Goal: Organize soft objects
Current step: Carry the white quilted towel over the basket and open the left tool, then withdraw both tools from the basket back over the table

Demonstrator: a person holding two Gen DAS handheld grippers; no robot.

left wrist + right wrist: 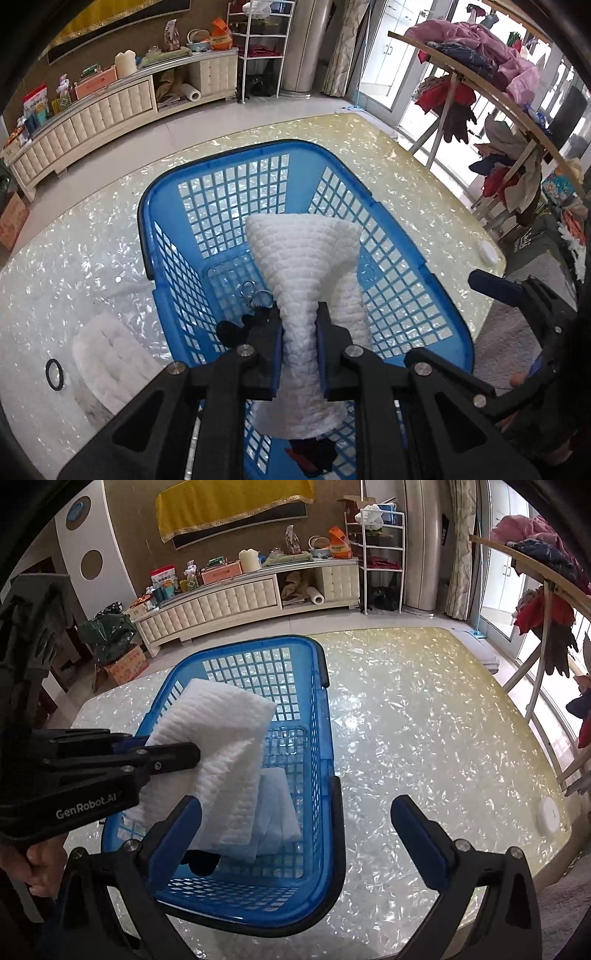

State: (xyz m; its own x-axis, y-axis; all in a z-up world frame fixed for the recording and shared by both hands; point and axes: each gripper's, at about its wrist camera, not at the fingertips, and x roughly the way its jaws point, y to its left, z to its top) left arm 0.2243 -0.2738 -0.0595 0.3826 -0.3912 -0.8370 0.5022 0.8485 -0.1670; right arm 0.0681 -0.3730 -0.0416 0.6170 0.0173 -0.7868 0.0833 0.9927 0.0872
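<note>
My left gripper [299, 332] is shut on a white quilted towel [306, 266], folded and pinched at its middle, hanging over the inside of the blue lattice basket [221, 155]. In the right wrist view the same towel [221, 738] hangs from the left gripper [192, 755] above the basket [325, 849]. A pale folded cloth [277, 805] and a dark item [201, 862] lie on the basket floor. My right gripper [295, 830] stands open over the basket's near right corner with nothing between its fingers.
Another white folded cloth [107, 362] and a black ring [54, 373] lie on the glossy table [424, 738] left of the basket. A white round puck [550, 812] sits near the table's right edge. A rack of clothes [491, 62] stands to the right.
</note>
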